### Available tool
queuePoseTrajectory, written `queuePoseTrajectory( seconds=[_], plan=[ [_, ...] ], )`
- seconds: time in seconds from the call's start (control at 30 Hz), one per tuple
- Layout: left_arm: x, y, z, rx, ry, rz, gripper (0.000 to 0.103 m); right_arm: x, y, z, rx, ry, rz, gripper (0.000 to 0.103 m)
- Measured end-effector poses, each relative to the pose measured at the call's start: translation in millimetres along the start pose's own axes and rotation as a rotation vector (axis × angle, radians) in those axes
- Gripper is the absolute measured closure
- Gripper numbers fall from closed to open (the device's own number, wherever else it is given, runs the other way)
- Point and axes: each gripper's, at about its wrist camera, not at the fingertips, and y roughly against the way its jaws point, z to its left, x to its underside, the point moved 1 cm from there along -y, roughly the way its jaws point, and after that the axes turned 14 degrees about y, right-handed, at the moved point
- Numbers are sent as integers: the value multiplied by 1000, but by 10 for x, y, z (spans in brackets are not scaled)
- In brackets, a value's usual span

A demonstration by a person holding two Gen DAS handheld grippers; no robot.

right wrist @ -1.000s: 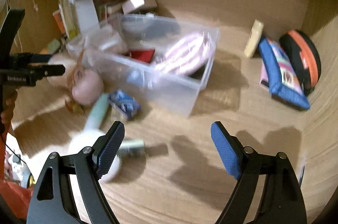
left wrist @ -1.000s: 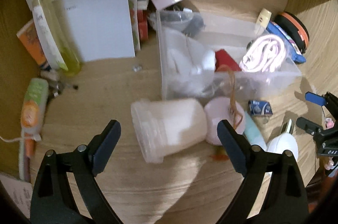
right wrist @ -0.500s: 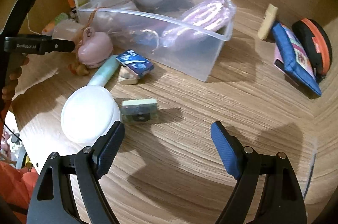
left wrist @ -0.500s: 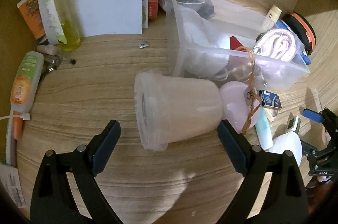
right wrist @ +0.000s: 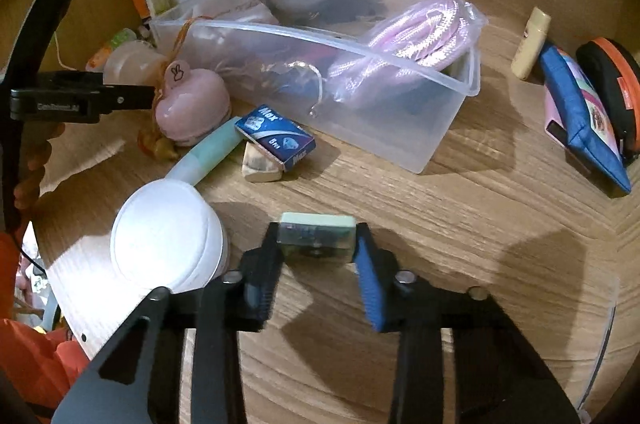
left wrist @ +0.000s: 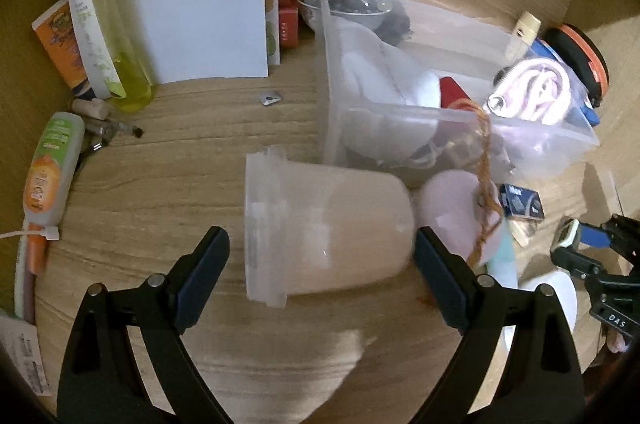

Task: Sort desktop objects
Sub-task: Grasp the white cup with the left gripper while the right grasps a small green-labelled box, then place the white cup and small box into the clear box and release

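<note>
We have the right gripper (right wrist: pixel 318 250) pinching a small pale-green rectangular case (right wrist: pixel 317 235) on the desk, left gripper (left wrist: pixel 320 256) spread around a tipped translucent plastic cup (left wrist: pixel 324 224); clear plastic bin (right wrist: pixel 448 127) partly filled, approx. half the clutter left outside.

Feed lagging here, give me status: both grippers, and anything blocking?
Left gripper open, straddling toppled frosted jar. Right gripper shut on small green case. White round lid close beside.

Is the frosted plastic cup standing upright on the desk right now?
No, the frosted cup lies on its side between the open left gripper fingers.
</note>
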Motion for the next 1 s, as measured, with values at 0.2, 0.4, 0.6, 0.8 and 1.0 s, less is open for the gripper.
queuePoseTrajectory(
  seconds=[0.2,0.4,0.6,0.8,1.0],
  plan=[
    [17,68,20,-7,24,-47,34,-11,20,-134,-11,-63,-11,72],
    [39,295,39,8,43,-96,35,-51,187,-283,4,-130,-71,72],
    [10,478,54,12,50,-120,36,-173,332,-306,-1,-127,-107,72],
    [-47,746,30,25,46,-193,37,-348,433,-317,7,-108,-153,72],
    [-180,921,-115,69,13,-229,37,-456,470,-356,33,-85,-165,72]
  ],
)
